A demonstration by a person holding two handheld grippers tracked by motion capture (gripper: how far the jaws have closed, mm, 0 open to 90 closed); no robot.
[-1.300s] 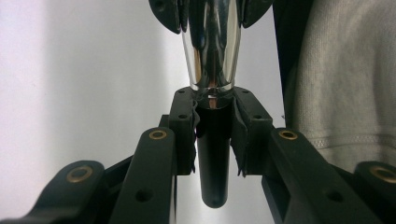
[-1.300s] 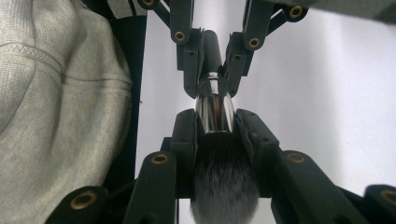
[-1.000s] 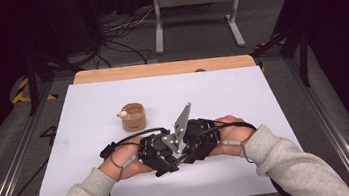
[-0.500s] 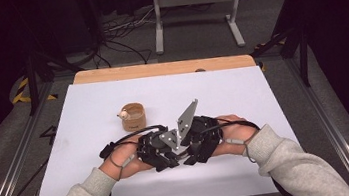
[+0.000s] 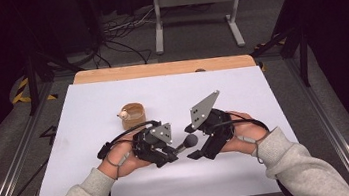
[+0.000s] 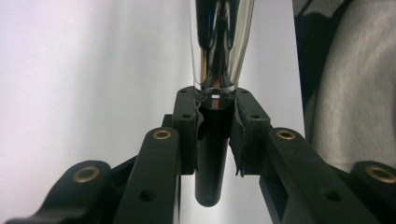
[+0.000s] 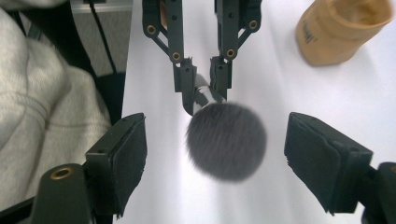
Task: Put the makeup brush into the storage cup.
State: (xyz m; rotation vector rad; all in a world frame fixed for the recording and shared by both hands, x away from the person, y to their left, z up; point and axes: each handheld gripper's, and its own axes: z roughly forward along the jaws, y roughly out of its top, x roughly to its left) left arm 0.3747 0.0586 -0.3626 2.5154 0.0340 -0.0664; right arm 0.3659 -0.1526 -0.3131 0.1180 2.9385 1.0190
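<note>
left gripper: jaws clamped on the black handle of a makeup brush, chrome ferrule just past the pads | right gripper: jaws spread wide, apart from the brush, dark bristle head between them | brush: above the white table, between both hands | tan cup: upright, near, behind the left hand

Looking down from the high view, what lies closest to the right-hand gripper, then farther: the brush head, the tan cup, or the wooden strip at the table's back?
From the right gripper:
1. Brush head, just beside it.
2. Tan cup, farther left.
3. Wooden strip, at the far edge.
</note>
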